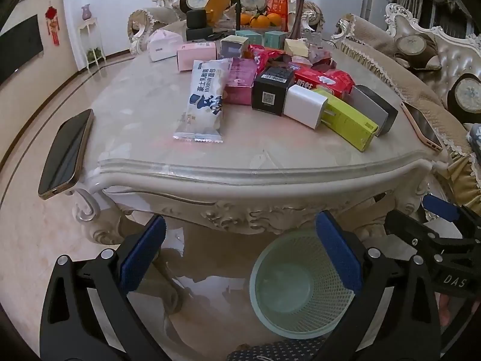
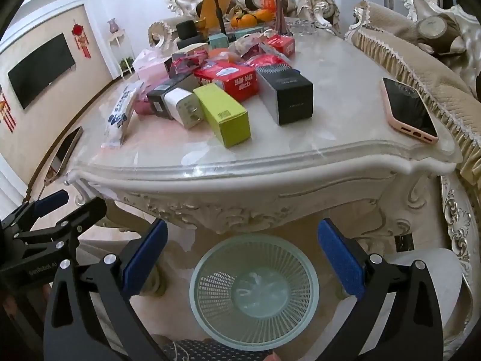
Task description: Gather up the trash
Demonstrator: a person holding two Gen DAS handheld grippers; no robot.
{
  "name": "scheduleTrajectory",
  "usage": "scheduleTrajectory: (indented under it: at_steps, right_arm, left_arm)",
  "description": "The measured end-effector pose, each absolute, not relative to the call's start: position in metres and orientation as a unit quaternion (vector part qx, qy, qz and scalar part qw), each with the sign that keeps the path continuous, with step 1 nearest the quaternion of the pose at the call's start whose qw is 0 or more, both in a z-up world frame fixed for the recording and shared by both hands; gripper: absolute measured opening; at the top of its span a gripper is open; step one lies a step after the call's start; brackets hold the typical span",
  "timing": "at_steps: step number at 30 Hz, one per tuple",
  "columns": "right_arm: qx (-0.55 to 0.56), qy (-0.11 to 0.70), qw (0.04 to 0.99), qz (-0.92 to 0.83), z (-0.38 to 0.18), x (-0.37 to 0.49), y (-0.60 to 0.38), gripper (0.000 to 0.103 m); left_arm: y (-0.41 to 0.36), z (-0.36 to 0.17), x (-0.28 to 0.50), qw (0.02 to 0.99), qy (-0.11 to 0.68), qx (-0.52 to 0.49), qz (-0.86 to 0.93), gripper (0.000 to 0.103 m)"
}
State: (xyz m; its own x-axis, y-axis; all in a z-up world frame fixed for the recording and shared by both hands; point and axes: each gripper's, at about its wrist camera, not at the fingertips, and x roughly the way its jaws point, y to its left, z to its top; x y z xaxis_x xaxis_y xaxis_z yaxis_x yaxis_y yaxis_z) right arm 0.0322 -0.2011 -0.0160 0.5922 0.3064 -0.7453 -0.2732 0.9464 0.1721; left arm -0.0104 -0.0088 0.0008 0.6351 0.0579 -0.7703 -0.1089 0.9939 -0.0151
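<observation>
A pale green mesh wastebasket (image 1: 296, 285) (image 2: 254, 293) stands empty on the floor below the table's front edge. On the marble table (image 1: 150, 102) (image 2: 330, 96) lies a pile of packaging: a white-and-blue snack wrapper (image 1: 204, 102) (image 2: 120, 114), a lime green box (image 1: 348, 117) (image 2: 224, 115), a white box (image 1: 305, 105) (image 2: 183, 106), a black box (image 1: 273, 90) (image 2: 285, 94), a red packet (image 1: 324, 82) (image 2: 230, 79) and a pink box (image 1: 240, 85). My left gripper (image 1: 240, 249) is open and empty beside the basket. My right gripper (image 2: 242, 255) is open and empty above the basket.
A gold-edged phone (image 1: 67, 153) (image 2: 64, 150) overhangs the table's left corner. A pink-cased phone (image 1: 422, 126) (image 2: 410, 109) lies at the right corner. Oranges (image 1: 261, 19), a vase and more boxes stand at the back. Sofas (image 1: 436, 60) flank the right and far sides.
</observation>
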Motion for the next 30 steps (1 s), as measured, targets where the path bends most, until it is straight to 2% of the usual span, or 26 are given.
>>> scheduleTrajectory:
  at_steps: [30]
  right_arm:
    - [0.010,0.427,0.888,0.168,-0.0173,0.0240,-0.1976,0.096]
  left_arm:
    - [-0.0091,0.0001,-0.0175,0.902,0.428,-0.030,0.048,0.097]
